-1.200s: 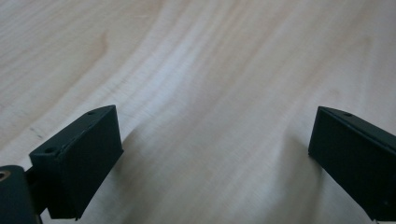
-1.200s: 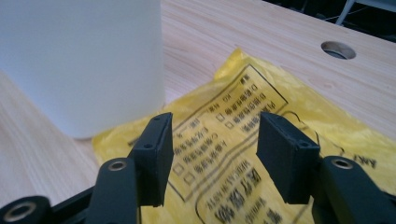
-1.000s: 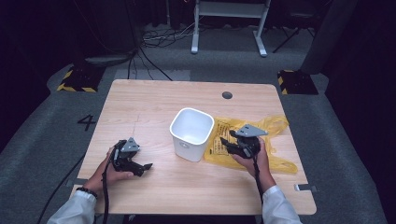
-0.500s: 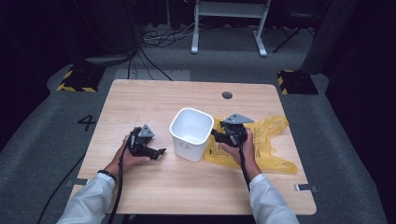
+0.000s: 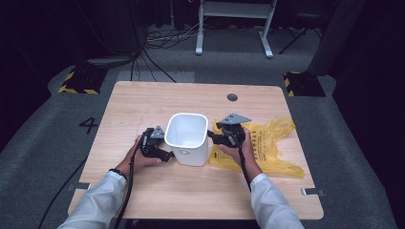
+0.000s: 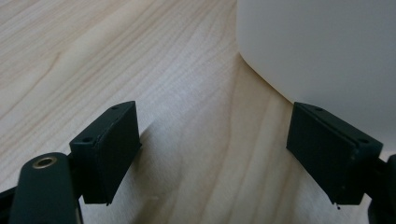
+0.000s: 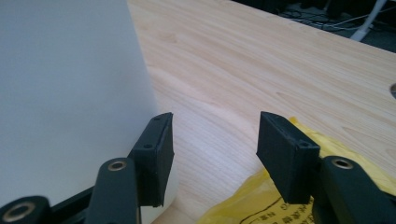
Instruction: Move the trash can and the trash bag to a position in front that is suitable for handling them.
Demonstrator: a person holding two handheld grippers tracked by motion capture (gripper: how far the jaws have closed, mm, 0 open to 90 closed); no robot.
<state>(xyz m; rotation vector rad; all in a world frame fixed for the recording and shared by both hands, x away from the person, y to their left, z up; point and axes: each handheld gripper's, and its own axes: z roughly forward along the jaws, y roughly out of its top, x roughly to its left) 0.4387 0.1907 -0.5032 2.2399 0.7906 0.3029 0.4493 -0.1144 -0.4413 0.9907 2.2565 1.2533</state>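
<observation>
high view: a white square bin point(image 5: 187, 138) stands upright near the middle of the wooden table point(image 5: 143, 102), mouth up. the left gripper point(image 5: 162, 153) sits just beside its left wall, low by the tabletop, and the right gripper point(image 5: 213, 137) is just beside its right wall, over the near edge of a yellow plastic bag point(image 5: 270, 148) lying flat to the bin's right. this looks like the approach step, both tools closing in on the bin from either side.

left gripper view: the left gripper point(image 6: 212, 154) has its jaws spread wide with nothing between them but bare wood; the bin wall point(image 6: 327, 51) curves in just past the right-hand jaw, close to it or touching.

right gripper view: the right gripper point(image 7: 215, 154) is likewise parted and empty, its left-hand jaw right against the bin's side point(image 7: 70, 93), the yellow bag point(image 7: 243, 205) under the other. next, i judge, each needs to take hold of the bin or bag squarely without tipping the bin.
</observation>
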